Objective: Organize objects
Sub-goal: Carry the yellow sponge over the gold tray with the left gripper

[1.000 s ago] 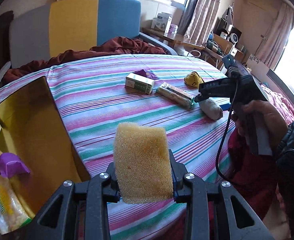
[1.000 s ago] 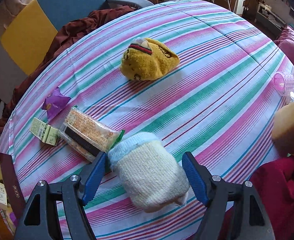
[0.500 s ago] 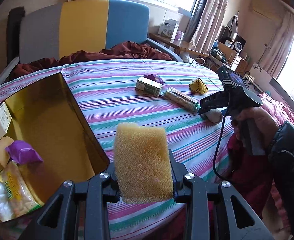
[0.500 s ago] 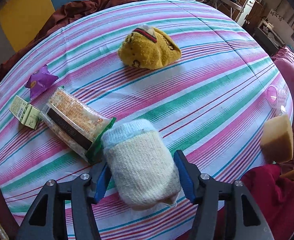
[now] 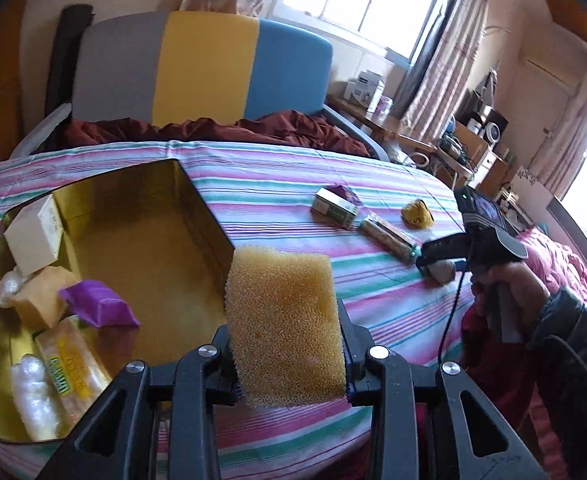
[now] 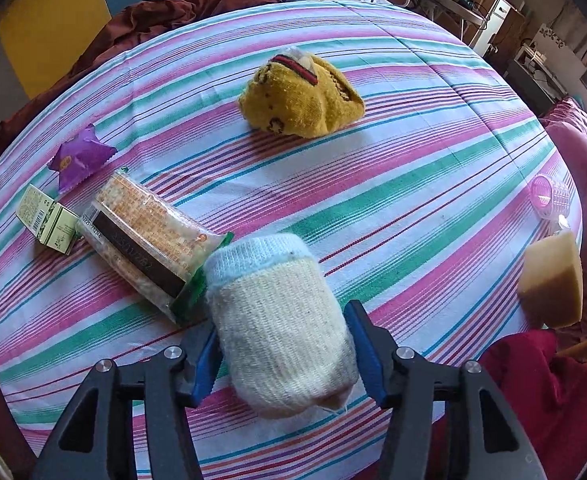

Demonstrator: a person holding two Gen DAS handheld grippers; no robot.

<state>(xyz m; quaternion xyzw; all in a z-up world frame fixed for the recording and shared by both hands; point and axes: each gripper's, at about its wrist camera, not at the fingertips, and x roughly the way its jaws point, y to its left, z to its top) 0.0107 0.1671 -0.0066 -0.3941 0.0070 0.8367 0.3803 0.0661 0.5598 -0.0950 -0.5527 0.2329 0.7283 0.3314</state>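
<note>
My left gripper (image 5: 287,354) is shut on a yellow sponge (image 5: 283,320) and holds it above the striped table, just right of the gold tin box (image 5: 141,248). The box holds a white carton, a purple packet, a sponge piece and wrapped snacks. My right gripper (image 6: 285,354) is shut on a rolled cream sock (image 6: 277,320) with a pale blue cuff; in the left wrist view it (image 5: 439,266) sits far right on the table. A cracker pack (image 6: 149,240), green carton (image 6: 49,220), purple candy packet (image 6: 79,158) and yellow sock (image 6: 301,104) lie on the cloth.
A pink hair roller (image 6: 551,196) and the sponge held by the left gripper (image 6: 553,284) show at the table's right edge. A grey, yellow and blue chair (image 5: 197,68) with a maroon cloth stands behind the table. Red fabric lies at the near right.
My right gripper has closed from open onto the cream sock. My left gripper has carried the sponge left, toward the gold box.
</note>
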